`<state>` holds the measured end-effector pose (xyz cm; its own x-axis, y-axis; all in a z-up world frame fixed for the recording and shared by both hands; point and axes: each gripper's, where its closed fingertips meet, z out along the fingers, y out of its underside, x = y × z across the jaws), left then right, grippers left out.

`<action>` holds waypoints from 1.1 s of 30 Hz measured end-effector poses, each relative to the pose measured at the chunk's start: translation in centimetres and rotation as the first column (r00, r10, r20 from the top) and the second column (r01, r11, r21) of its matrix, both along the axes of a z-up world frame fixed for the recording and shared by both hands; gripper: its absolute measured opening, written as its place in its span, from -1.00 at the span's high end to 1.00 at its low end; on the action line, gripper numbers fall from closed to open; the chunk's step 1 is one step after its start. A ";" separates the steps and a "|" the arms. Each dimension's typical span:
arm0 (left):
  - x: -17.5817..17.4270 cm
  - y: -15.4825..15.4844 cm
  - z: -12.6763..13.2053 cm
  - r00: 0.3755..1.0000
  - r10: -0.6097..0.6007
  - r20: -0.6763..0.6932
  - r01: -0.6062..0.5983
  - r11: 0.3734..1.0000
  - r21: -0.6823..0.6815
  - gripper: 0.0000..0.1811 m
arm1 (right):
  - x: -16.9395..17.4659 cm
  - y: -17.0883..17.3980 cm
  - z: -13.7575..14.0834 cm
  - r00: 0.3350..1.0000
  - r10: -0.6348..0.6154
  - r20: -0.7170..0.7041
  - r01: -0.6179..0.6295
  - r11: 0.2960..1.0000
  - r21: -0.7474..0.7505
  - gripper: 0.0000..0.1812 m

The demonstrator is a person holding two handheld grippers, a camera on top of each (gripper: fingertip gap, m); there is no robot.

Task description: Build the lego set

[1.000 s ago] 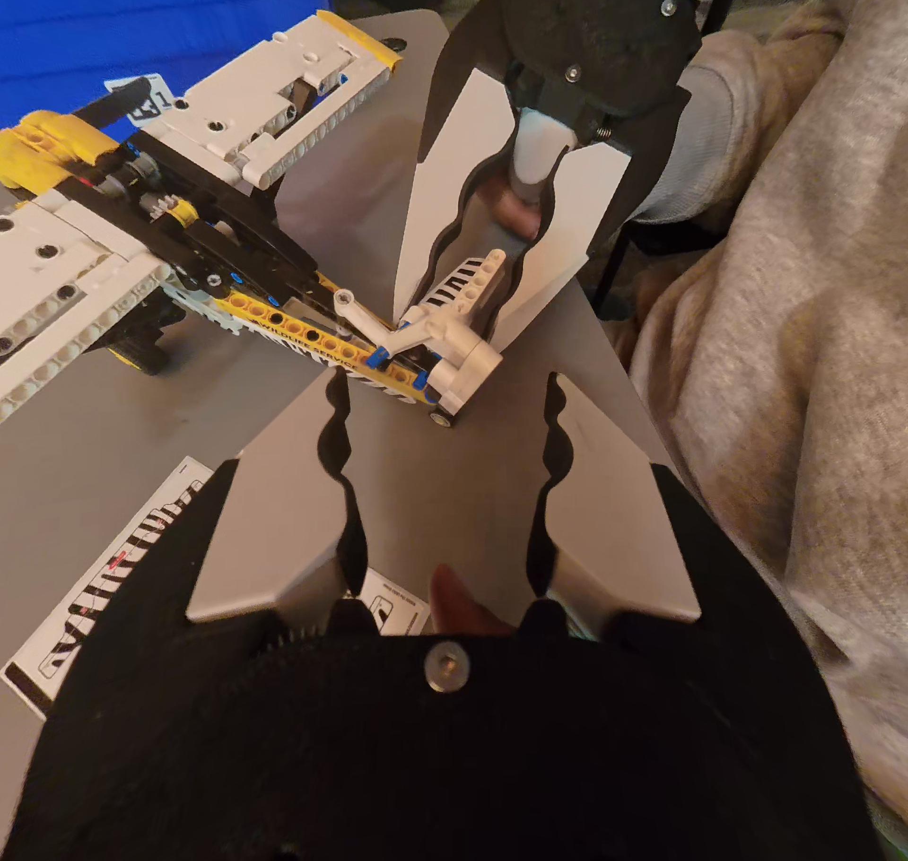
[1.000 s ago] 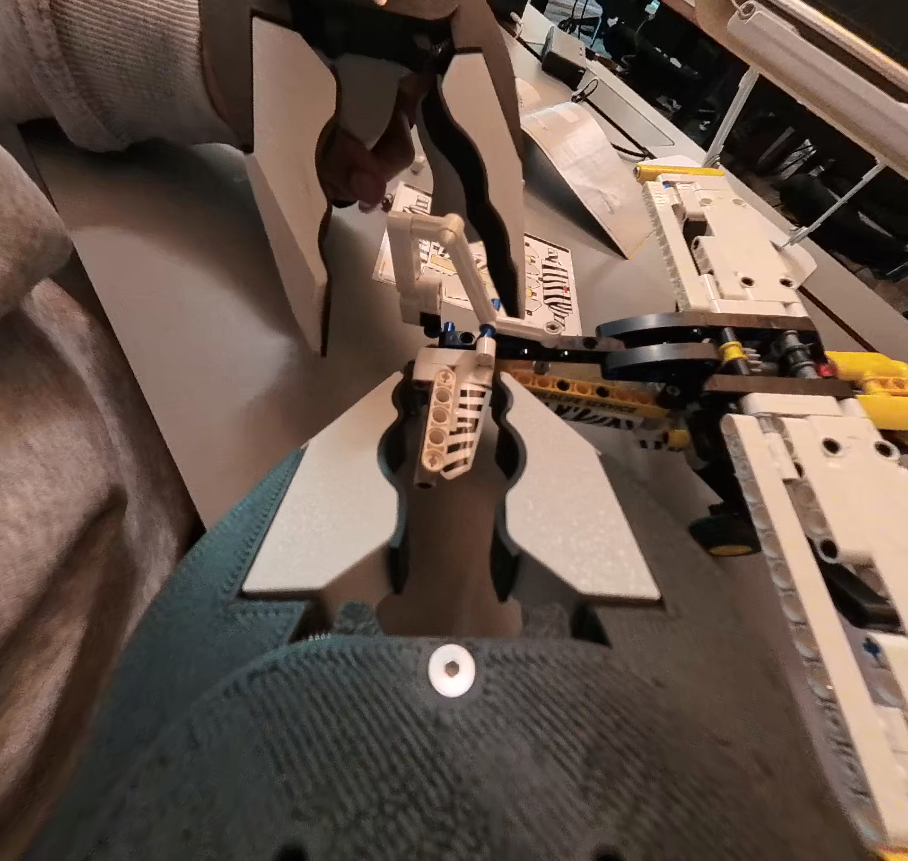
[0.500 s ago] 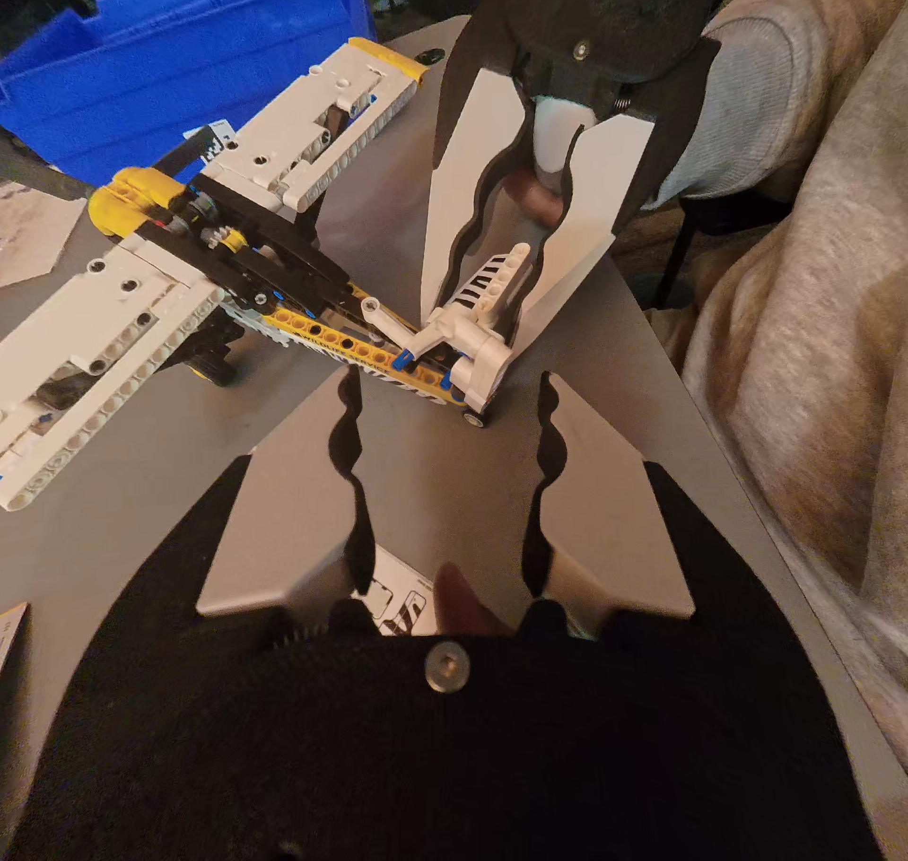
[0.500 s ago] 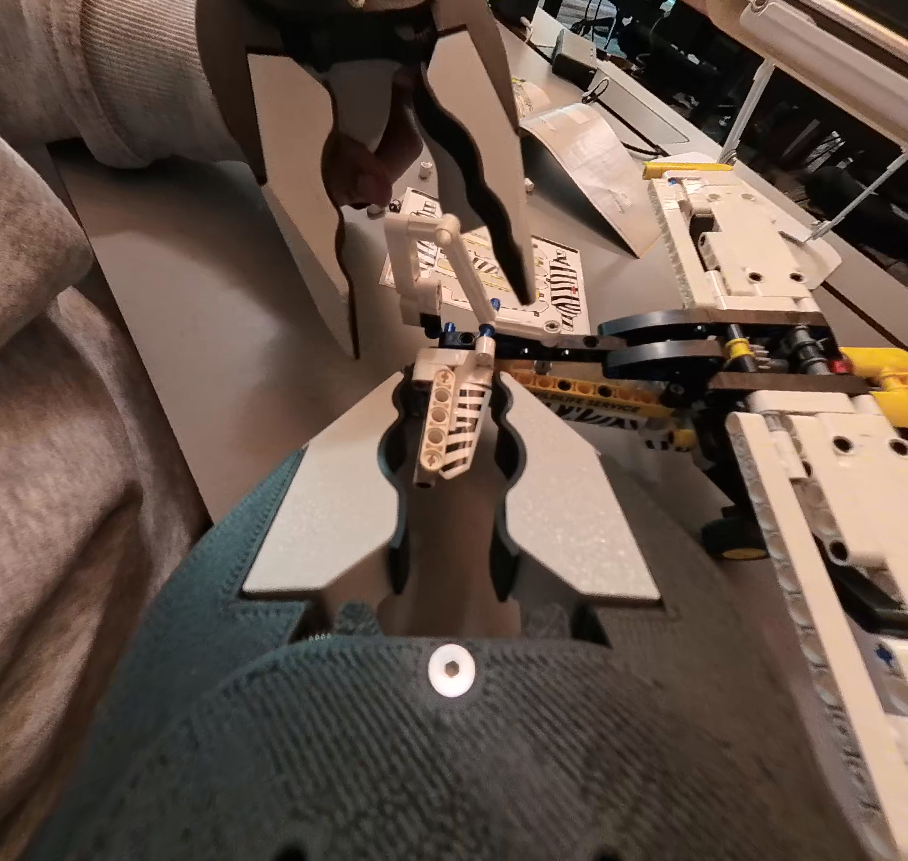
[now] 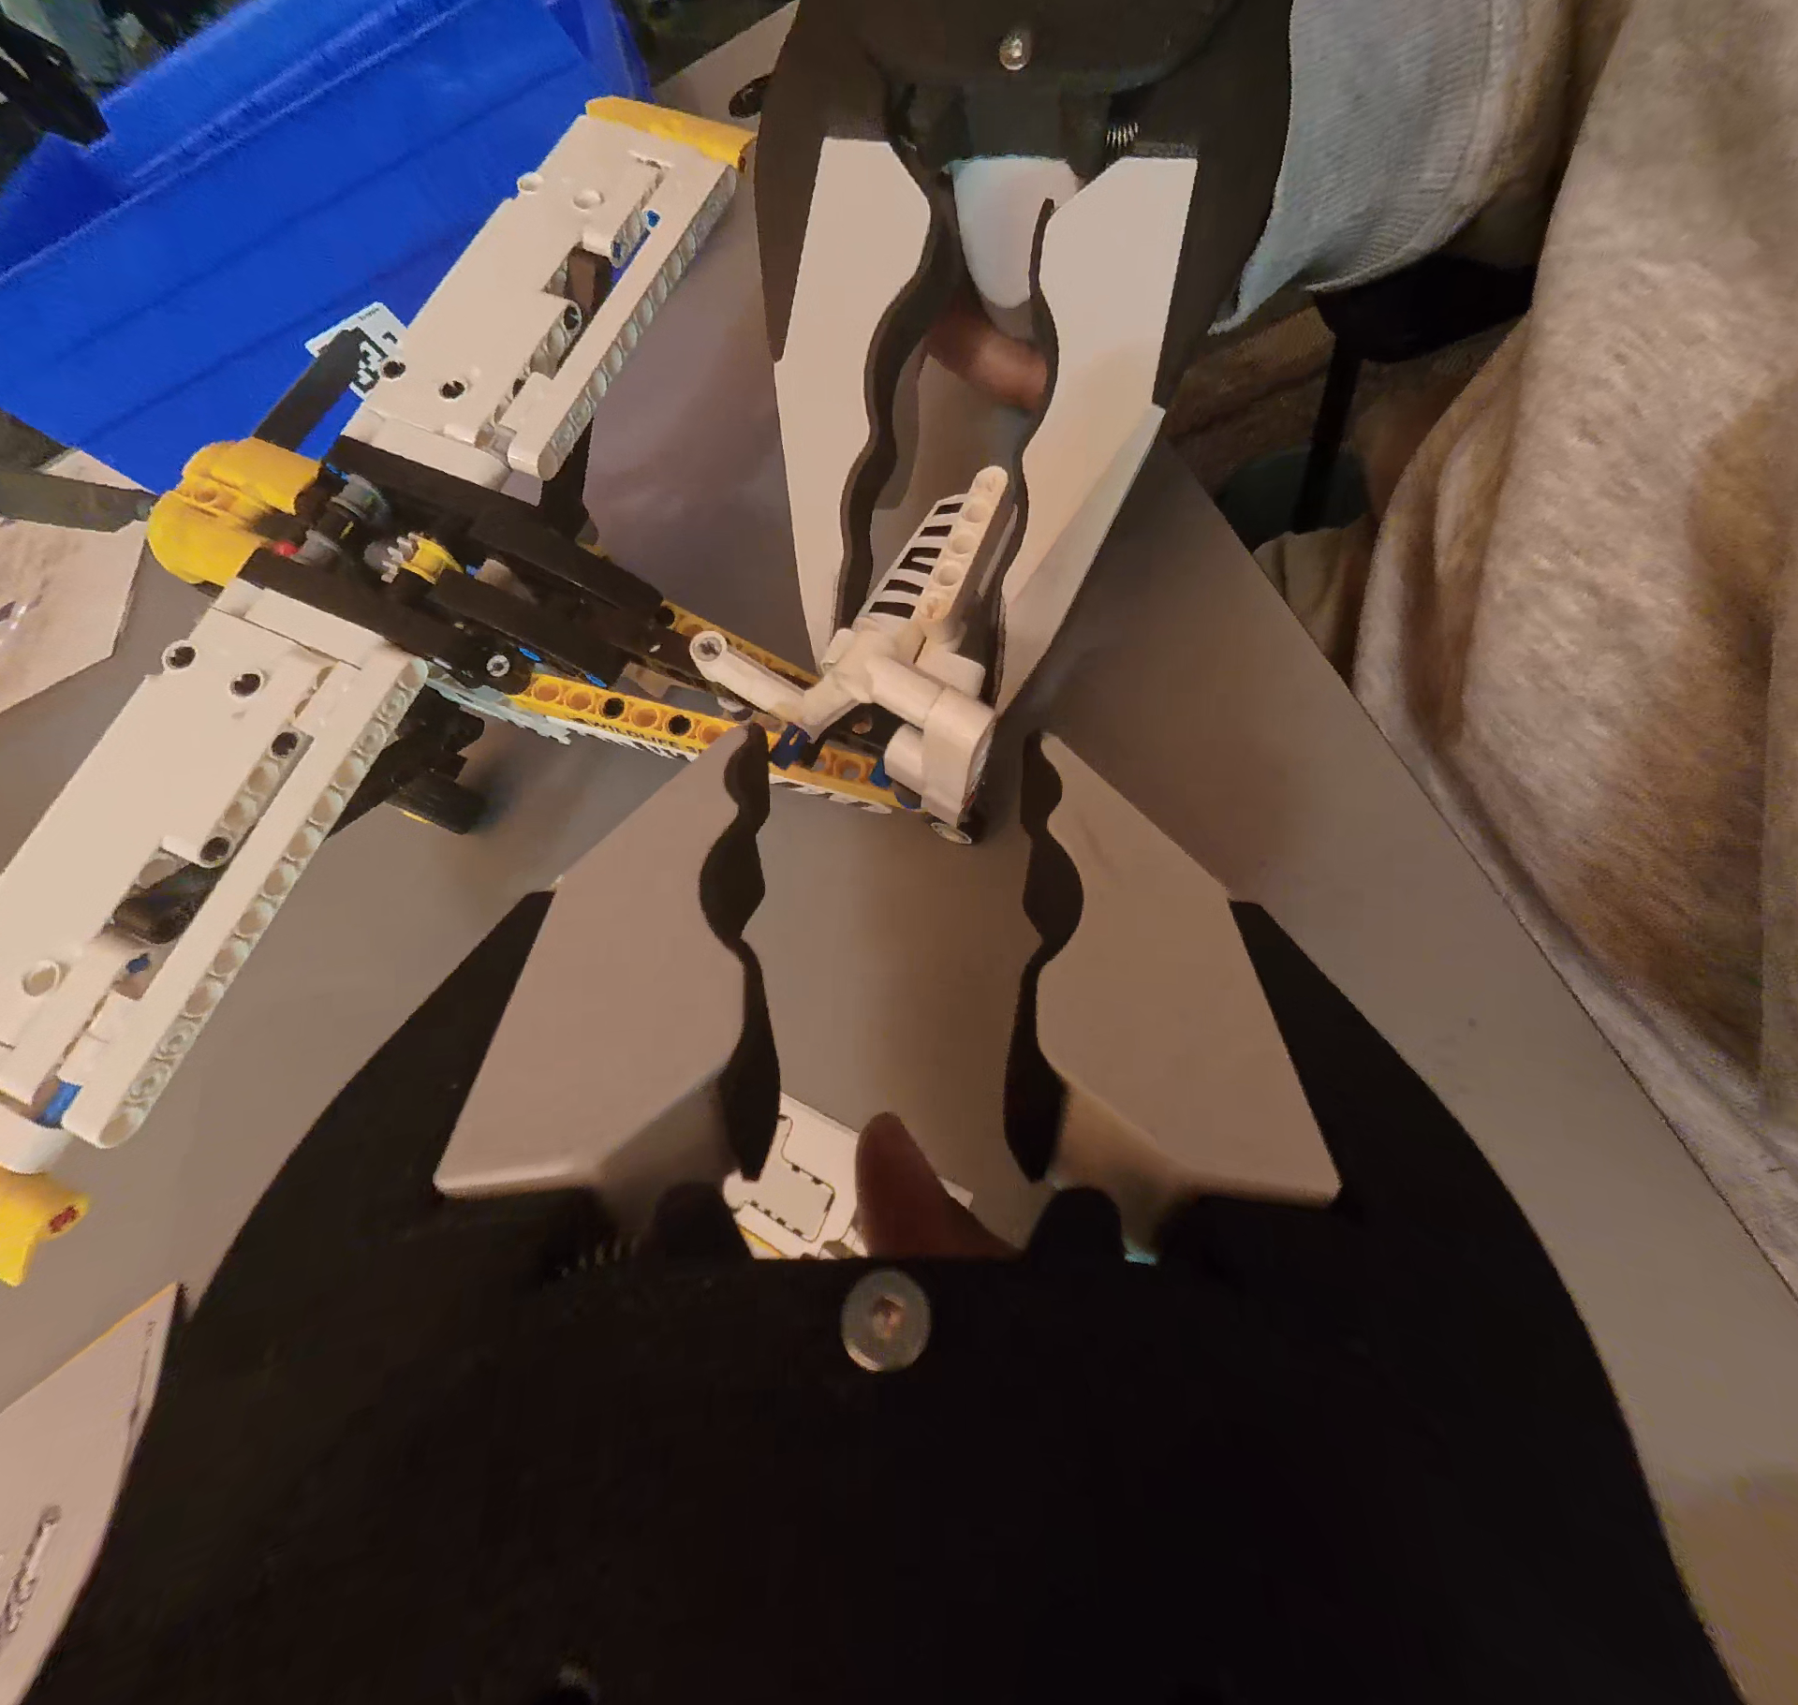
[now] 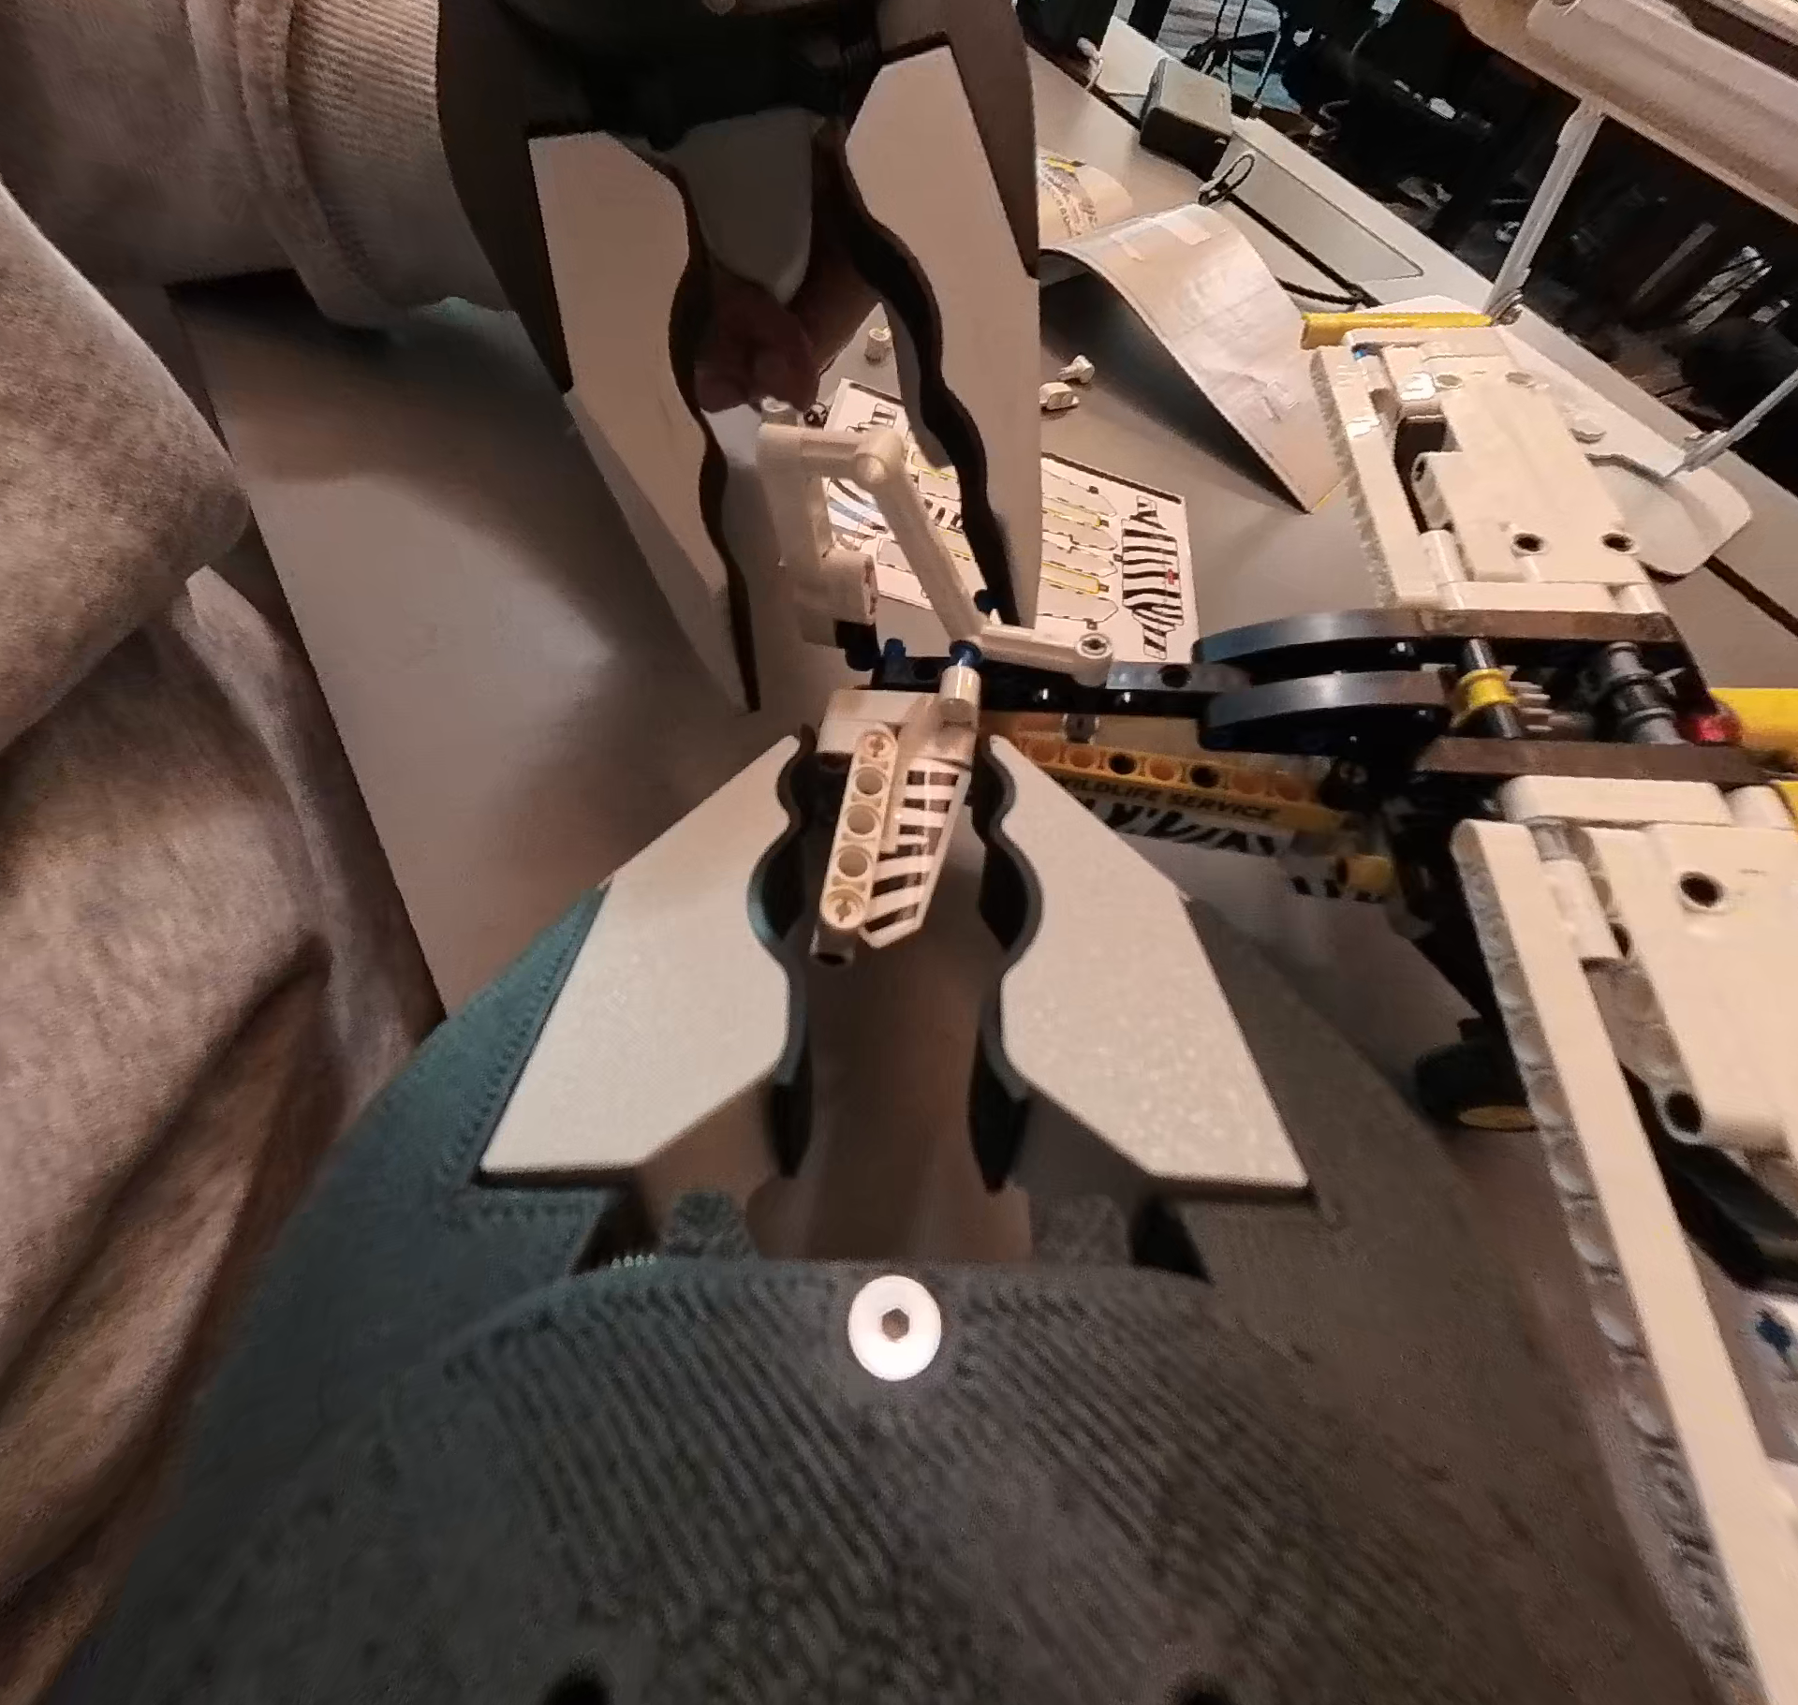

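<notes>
Lego plane model (image 5: 321, 686) is sitting on the grey surface (image 5: 876, 958), white wings spreading out on 2 sides, yellow-and-black fuselage running between them. Right gripper (image 6: 890, 763) is straddling the tail end, its 2 fingers flanking the white striped tail fin (image 6: 895, 861); a gap is showing on each side of the fin (so released, not clamping it). Left gripper (image 5: 890, 754) is hanging released just beside the tail from the opposite side, jaws spread and gripping nothing, 1 fingertip overlapping the yellow beam in view. White angled link assembly (image 6: 876, 540) is sticking up from the tail, sitting between the left gripper's fingers in the right wrist view. Sticker sheet (image 6: 1070, 540) is lying flat behind the tail. Blue bin (image 5: 292, 180) is standing behind the far wing.
</notes>
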<state>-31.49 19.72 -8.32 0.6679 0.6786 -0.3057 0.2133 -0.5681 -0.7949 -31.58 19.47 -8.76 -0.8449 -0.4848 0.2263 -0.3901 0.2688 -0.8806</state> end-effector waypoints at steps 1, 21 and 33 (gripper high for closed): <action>0.0 -0.1 0.0 1.000 0.000 -0.002 0.000 1.000 -0.015 0.46 | 0.0 0.0 0.0 1.000 0.002 0.002 -0.002 1.000 0.001 0.65; -0.5 0.0 0.5 0.997 0.079 0.023 -0.080 0.993 0.083 0.55 | 0.0 0.0 -0.1 0.998 -0.057 0.021 0.057 0.998 0.024 0.65; -1.3 -0.6 0.9 0.975 0.223 -0.010 -0.220 0.966 0.136 0.58 | -0.4 -0.8 -0.2 0.985 -0.175 -0.001 0.175 0.984 0.017 0.65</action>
